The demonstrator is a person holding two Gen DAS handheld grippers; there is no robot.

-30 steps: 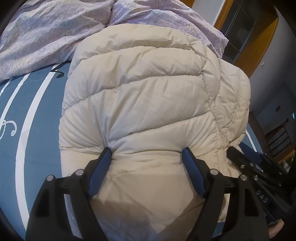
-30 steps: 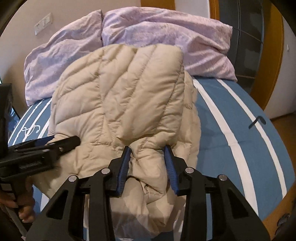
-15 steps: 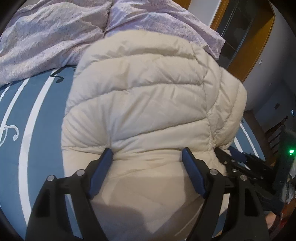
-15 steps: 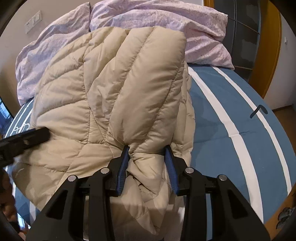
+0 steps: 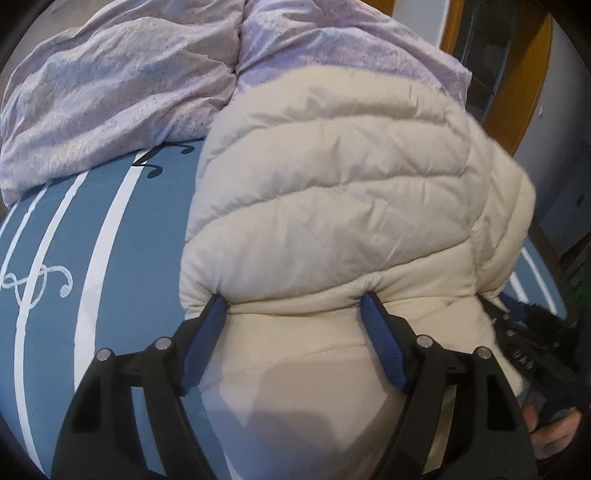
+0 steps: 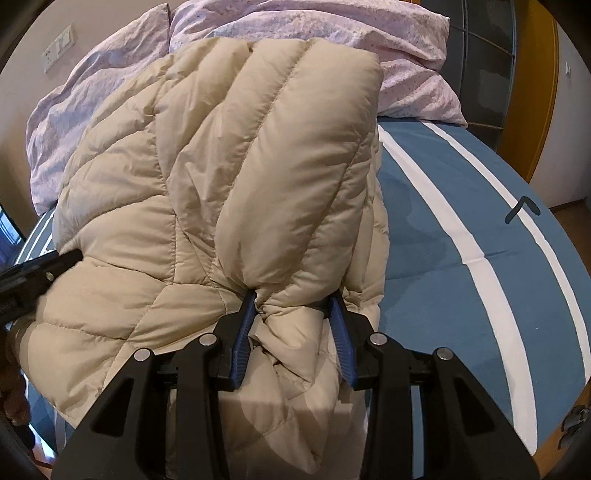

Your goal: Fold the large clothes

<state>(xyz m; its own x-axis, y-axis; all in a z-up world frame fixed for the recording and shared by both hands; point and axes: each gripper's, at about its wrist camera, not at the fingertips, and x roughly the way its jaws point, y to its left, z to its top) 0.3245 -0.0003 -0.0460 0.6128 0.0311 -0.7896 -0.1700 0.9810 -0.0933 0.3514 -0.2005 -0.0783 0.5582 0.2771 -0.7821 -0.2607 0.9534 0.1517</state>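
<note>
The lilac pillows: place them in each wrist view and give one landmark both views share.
Left wrist: pillows fill the top left, behind the jacket.
Right wrist: pillows run along the top, behind the jacket.
Shared landmark: the blue bedcover with white stripes.

blue striped bed [image 6: 461,229], lilac pillows [image 5: 122,92]

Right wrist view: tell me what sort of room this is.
Most likely a bedroom. A bed with a blue, white-striped cover fills the view, two lilac pillows lie at its head, and a beige puffer jacket is spread on it for folding.
</note>
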